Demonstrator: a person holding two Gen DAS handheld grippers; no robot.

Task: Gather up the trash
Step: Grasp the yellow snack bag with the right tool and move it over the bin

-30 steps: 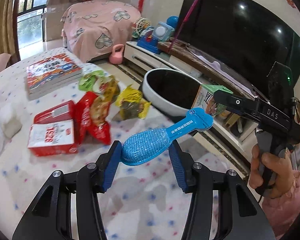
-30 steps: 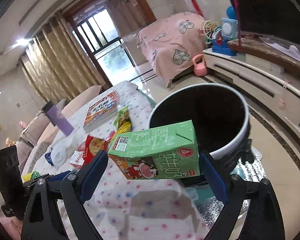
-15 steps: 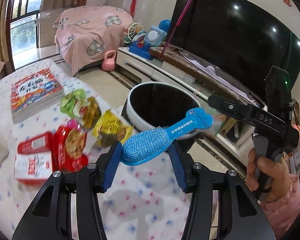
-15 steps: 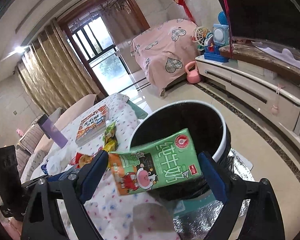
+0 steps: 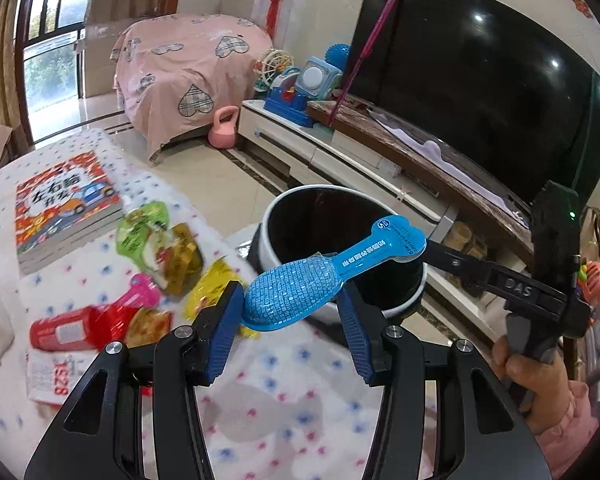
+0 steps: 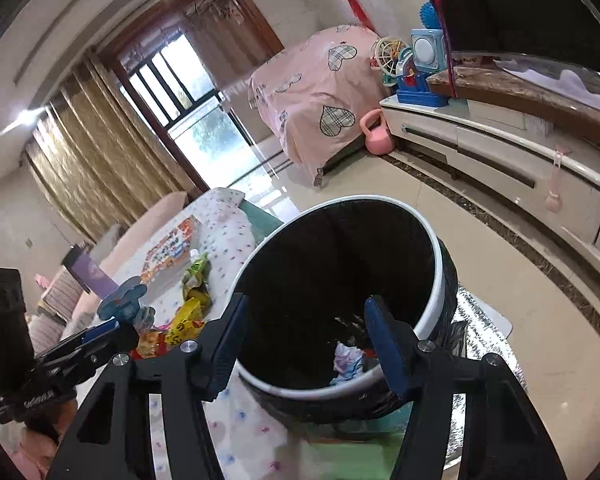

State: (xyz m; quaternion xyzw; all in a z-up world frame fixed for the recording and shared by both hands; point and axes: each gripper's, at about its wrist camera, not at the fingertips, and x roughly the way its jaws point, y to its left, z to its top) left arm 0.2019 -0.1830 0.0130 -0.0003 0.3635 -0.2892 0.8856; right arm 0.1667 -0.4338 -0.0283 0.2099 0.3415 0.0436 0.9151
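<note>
My left gripper (image 5: 290, 314) is shut on a blue bone-shaped plastic package (image 5: 332, 272) and holds it over the table edge, its far end above the white-rimmed black bin (image 5: 292, 200). My right gripper (image 6: 304, 334) is open and empty over the bin (image 6: 436, 248), which has scraps of trash (image 6: 348, 364) at its bottom. The green carton is not in sight. Snack wrappers (image 5: 160, 240) and red packets (image 5: 80, 330) lie on the dotted tablecloth (image 5: 280, 420). The left gripper (image 6: 112, 330) with the blue package also shows in the right wrist view.
A colourful book (image 5: 66, 204) lies at the table's far left. A TV (image 5: 480, 84) on a white cabinet (image 5: 340, 152) stands behind the bin. A pink kettlebell (image 5: 224, 132) and a pink-covered piece of furniture (image 5: 188, 76) are on the floor beyond.
My right gripper has opened and the green carton has left it over the bin. My left gripper has carried the blue package from above the table toward the bin.
</note>
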